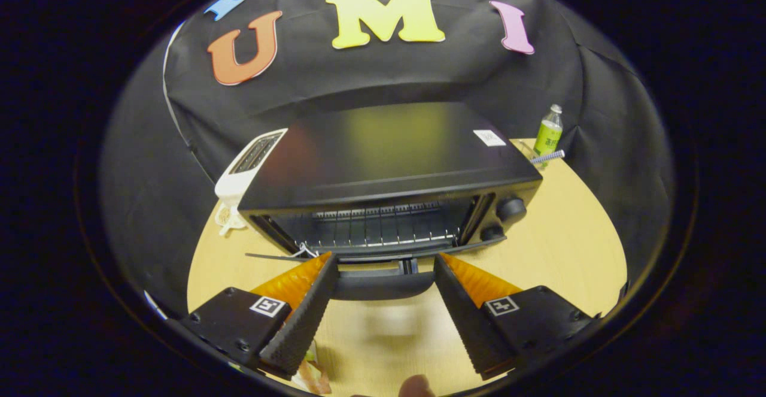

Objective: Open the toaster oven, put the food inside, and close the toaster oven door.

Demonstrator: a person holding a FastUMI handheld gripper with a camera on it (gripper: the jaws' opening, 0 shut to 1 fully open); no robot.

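The gripper (383,259) is open, its two fingers spread wide, and the door handle (383,284) lies between them without a clear touch on either finger. The oven (389,169) stands on the wooden table (574,247) just ahead of the fingers. Its door (383,259) hangs down open toward the gripper, and the wire rack (371,229) inside can be seen. Two knobs (505,214) sit on the right side of the oven front. A white toaster (248,166) stands just beside the oven on its left. A green bottle (549,132) stands at the far right corner of the table, near a small striped object (547,157). Some food (314,373) shows below the left finger, partly hidden, so I cannot tell what kind it is.
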